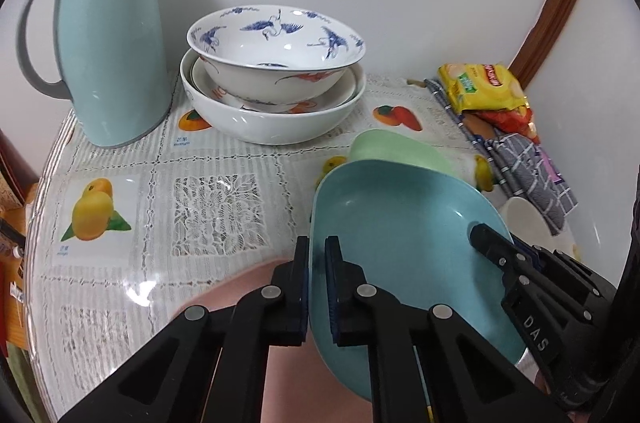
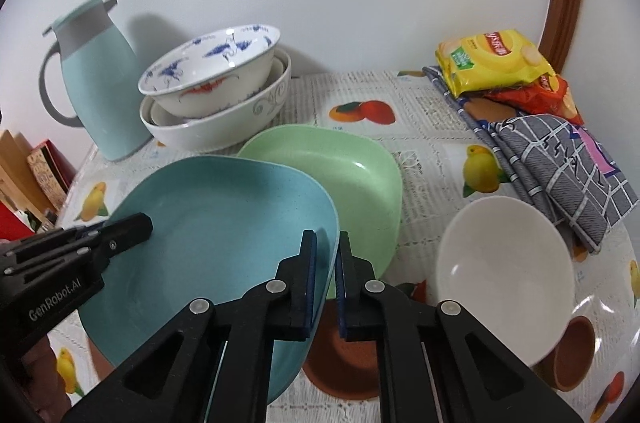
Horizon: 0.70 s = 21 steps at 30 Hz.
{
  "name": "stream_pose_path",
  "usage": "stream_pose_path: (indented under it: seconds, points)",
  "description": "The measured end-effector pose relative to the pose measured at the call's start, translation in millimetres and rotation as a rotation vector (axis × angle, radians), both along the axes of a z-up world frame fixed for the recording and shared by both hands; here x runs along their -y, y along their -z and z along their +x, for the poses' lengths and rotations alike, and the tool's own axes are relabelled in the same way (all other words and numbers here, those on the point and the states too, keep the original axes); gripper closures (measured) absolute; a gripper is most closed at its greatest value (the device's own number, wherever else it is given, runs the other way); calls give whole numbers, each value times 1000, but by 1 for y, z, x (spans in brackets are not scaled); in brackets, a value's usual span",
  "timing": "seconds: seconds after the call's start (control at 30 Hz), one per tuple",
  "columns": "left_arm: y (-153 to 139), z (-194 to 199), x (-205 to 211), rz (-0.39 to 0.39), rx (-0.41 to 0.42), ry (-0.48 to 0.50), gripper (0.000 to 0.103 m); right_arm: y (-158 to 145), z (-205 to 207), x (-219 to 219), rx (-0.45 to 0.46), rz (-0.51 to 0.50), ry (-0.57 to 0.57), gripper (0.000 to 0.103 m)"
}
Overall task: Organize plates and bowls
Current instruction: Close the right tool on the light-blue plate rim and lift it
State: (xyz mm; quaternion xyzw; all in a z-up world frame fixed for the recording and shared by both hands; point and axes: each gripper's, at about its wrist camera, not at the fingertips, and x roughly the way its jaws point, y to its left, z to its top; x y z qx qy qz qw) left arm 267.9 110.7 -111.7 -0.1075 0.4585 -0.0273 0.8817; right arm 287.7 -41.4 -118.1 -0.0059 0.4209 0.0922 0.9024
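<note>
The left gripper (image 1: 317, 287) sits nearest its lens, jaws closed down on the left rim of the blue plate (image 1: 396, 223), one pad on each face of the rim. The right gripper (image 2: 327, 287) pinches the opposite rim of the same blue plate (image 2: 224, 239) the same way, so the plate hangs between the two, tilted above the table (image 1: 216, 207). In the left wrist view the right tool's side reads "DAS"; in the right wrist view the left tool's body reads "GenRobot.AI".

Just behind the blue plate lies a green plate (image 2: 332, 171) flat on the lace-and-fruit tablecloth; the blue one covers its near edge, and whether the two touch is unclear. A pink surface shows beneath the blue plate in the left view, mostly hidden by the tool. To the right stands an empty white bowl (image 2: 504, 283), with brown discs partly hidden beneath and beside it.

At the back, a crane-painted bowl (image 1: 276, 39) nests in a stack inside a wide white bowl (image 1: 272, 119); the middle piece shows only a sliver with red markings. A pale blue jug (image 1: 112, 35) with a grey handle stands to the left. Right of the table, a yellow snack packet (image 2: 492, 59) carries red lettering too small to read, lying over a red packet and a grey checked cloth (image 2: 560, 163).
</note>
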Motion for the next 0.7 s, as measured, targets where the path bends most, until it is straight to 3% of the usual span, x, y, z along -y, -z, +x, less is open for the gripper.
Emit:
stream_pose_path:
  seconds: [0.37,0.7]
  points:
    - [-32,-50,5,-36,32,-33,95,-35,-41,10,37,56,-9,96]
    - [-58,-92,3,-20,71,-82,95,-60,-77,5,69,75,-48,95]
